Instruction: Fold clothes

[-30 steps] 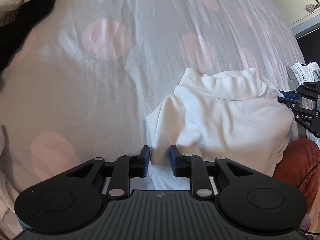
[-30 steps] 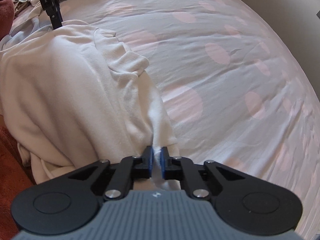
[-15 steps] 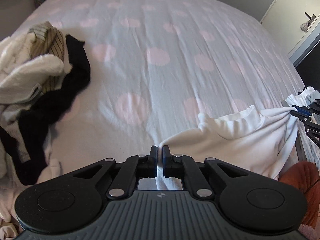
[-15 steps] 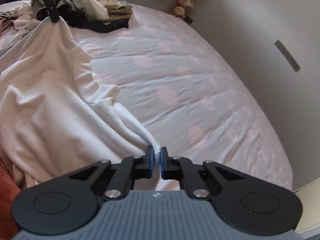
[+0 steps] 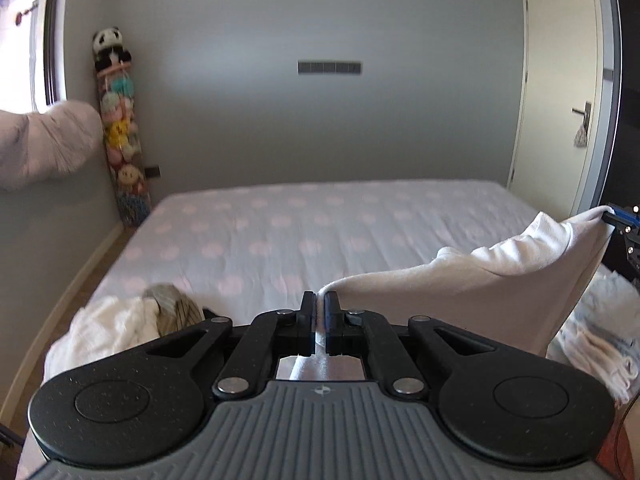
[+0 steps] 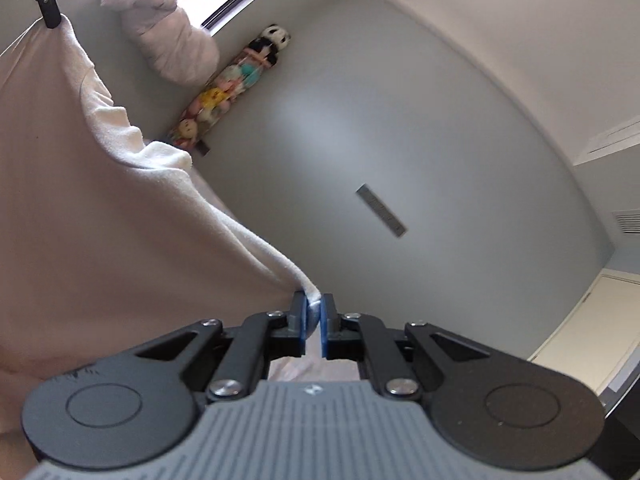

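We are holding a white top (image 5: 480, 292) up in the air above the near edge of the bed (image 5: 320, 232), stretched between our two grippers. The left gripper (image 5: 320, 320) is clenching one corner of the cloth, its fingers (image 5: 307, 320) pressed tight on a thin fold that is passing between them. The right gripper (image 6: 314, 328) is grasping the opposite corner, its blue-padded fingers (image 6: 329, 328) pinching a small bunched tip of the fabric. In the left wrist view the top is sagging in a shallow curve toward the right gripper at the right edge of the frame, with its collar drooping in the middle. In the right wrist view the same cloth is hanging as a wide sheet toward the left gripper at the upper left corner. The bed is wearing a pale sheet with pink dots. A heap of other clothes (image 5: 132, 320) is lying on its near left corner, and a stack of white folded laundry (image 5: 596, 344) is sitting at its near right edge. A column of stuffed toys (image 5: 120, 128) is hanging in the far left corner of the room, and a cream door (image 5: 560, 92) is standing at the right.
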Demonstrator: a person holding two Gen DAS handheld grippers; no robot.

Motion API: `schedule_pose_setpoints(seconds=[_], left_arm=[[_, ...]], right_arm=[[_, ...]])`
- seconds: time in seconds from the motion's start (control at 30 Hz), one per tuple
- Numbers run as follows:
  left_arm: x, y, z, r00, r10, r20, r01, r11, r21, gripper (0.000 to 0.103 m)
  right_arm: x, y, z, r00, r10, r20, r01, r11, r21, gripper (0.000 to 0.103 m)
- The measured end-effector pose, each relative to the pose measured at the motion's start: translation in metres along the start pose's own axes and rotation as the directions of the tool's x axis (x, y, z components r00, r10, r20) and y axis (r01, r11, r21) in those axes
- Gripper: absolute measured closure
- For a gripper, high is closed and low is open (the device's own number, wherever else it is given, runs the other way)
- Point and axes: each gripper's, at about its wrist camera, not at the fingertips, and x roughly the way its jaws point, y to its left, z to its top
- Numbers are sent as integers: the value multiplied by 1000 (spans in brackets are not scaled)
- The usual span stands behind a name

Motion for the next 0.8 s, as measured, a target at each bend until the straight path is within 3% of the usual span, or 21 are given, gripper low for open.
schedule_pose_setpoints(seconds=[0.1,0.27,0.4,0.53,0.67,0.8], left_arm=[[-45,0,30,990,15,139,-14,1000,-8,101],[-108,-7,60,948,26,316,-29,1000,5,101],[-140,-19,62,917,23,397,-35,999,23,101],[-158,-24,57,901,21,434,-38,999,30,101],[-157,-22,52,912,11,409,-28,999,34,101],[-140,-18,43,939,9,344,-25,999,42,101]], right_arm=[[-23,-28,29,994,-79,72,76,996,51,96],[-66,-54,62,969,-178,173,165,983,85,96],[-103,-71,73,940,-246,237,222,967,124,96],[-130,-79,74,919,-282,275,250,957,143,96],[-143,-78,72,915,-285,287,252,957,147,96],[-139,-69,67,930,-259,262,229,963,139,96]])
